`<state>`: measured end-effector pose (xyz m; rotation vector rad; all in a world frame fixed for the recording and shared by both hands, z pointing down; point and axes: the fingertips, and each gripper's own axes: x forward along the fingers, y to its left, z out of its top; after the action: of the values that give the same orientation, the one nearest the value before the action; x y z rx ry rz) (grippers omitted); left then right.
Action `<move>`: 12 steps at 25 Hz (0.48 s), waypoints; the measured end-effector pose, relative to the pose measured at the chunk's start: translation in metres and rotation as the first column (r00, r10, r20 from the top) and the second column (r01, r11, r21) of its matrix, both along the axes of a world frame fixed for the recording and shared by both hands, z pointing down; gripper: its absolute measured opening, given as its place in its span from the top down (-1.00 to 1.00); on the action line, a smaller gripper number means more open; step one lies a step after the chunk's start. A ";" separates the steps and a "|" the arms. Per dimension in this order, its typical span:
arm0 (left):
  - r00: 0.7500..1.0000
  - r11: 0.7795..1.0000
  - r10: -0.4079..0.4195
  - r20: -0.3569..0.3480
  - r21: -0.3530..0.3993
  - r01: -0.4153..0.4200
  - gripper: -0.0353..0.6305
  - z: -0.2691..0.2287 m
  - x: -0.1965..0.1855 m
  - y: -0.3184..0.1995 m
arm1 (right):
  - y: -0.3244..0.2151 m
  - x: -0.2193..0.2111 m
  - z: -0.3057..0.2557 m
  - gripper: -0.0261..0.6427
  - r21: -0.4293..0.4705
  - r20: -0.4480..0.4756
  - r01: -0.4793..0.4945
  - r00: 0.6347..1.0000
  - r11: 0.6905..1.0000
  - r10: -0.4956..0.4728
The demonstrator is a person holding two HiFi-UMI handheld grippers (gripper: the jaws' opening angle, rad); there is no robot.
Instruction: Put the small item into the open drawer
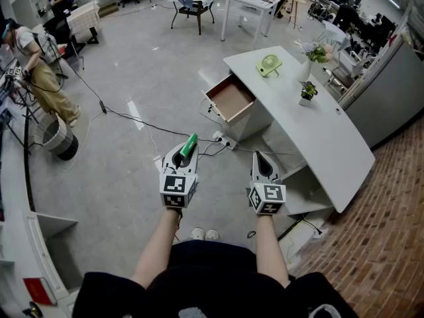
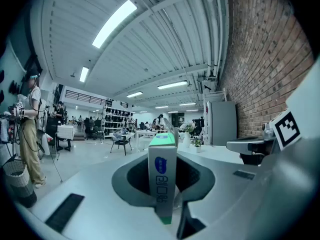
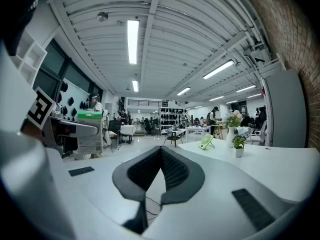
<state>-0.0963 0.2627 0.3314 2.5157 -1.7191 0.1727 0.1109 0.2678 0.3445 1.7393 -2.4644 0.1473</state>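
Observation:
My left gripper [image 1: 186,152] is shut on a small green and white box [image 1: 189,145], held out over the floor in front of me. In the left gripper view the box [image 2: 162,176] stands upright between the jaws, its green end pointing forward. My right gripper [image 1: 261,158] is beside it to the right, shut and empty; in the right gripper view its tips [image 3: 161,150] meet. The open drawer [image 1: 230,99] juts from the near end of the white desk [image 1: 331,134], well ahead of both grippers, and looks empty inside.
On the desk stand a green fan [image 1: 269,64], a vase of flowers [image 1: 307,65] and a small potted plant [image 1: 307,92]. A power strip and cables [image 1: 222,139] lie on the floor below the drawer. A person [image 1: 40,71] and a bin [image 1: 57,136] are far left.

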 end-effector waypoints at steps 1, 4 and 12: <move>1.000 1.000 -0.001 -0.005 -0.001 0.001 0.62 -0.001 -0.001 0.001 | 0.002 -0.001 -0.002 0.93 -0.007 -0.004 -0.001 1.000 1.000 0.001; 1.000 1.000 -0.002 -0.009 -0.004 0.001 0.62 -0.001 -0.003 0.003 | 0.005 -0.005 -0.006 0.93 -0.026 -0.015 -0.003 1.000 1.000 0.003; 1.000 1.000 0.017 -0.012 -0.018 -0.017 0.62 0.006 0.001 0.004 | 0.005 -0.003 0.006 0.93 -0.008 0.015 0.003 1.000 1.000 -0.003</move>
<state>-0.0955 0.2667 0.3374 2.5138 -1.6841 0.1734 0.1079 0.2729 0.3504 1.7378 -2.4727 0.1708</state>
